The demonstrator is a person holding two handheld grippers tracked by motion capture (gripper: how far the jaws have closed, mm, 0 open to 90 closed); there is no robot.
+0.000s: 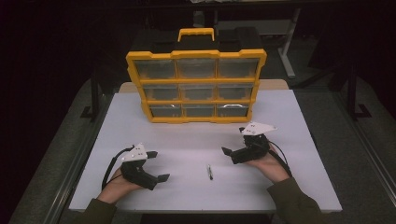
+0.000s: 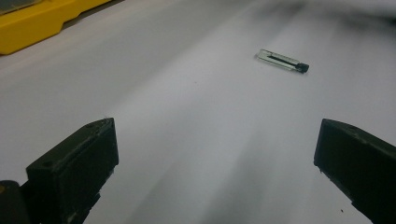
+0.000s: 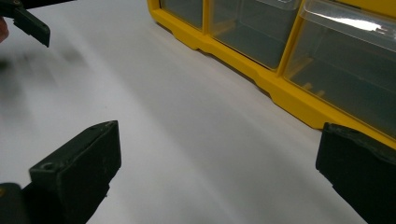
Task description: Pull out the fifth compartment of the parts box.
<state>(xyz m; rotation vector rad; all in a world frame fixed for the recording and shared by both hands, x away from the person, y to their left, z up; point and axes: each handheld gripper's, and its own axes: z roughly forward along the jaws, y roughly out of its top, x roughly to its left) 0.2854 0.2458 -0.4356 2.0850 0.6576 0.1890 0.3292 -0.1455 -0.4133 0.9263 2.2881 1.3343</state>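
Small part: a slim clear piece with a black tip (image 1: 210, 171), lying flat on the white table (image 1: 187, 135), between the two grippers and touching neither.
Its long axis: in the high view it runs nearly front to back, leaning only slightly; in the left gripper view (image 2: 283, 60) it lies crosswise, black tip toward the right jaw.
Direction from left jaws: ahead and off to the right-jaw side, well clear of the gap.
Direction from right jaws: outside the gap; in the high view it lies down and to the left of the near jaw tip.
Left gripper (image 1: 155, 164): jaws spread wide, nothing between them but bare tabletop.
Right gripper (image 1: 234, 141): jaws likewise wide apart and empty, aimed across the table at the organiser's bottom row.
Nearer hand: the right gripper's near jaw tip looks slightly closer, but the left gripper is the one pointing toward the part; I judge either could take it.
Coming move: swing the jaws so they straddle the short width.
Yellow drawer organiser (image 1: 196, 86): upright at the far side, clear drawers shut, well apart from the part.
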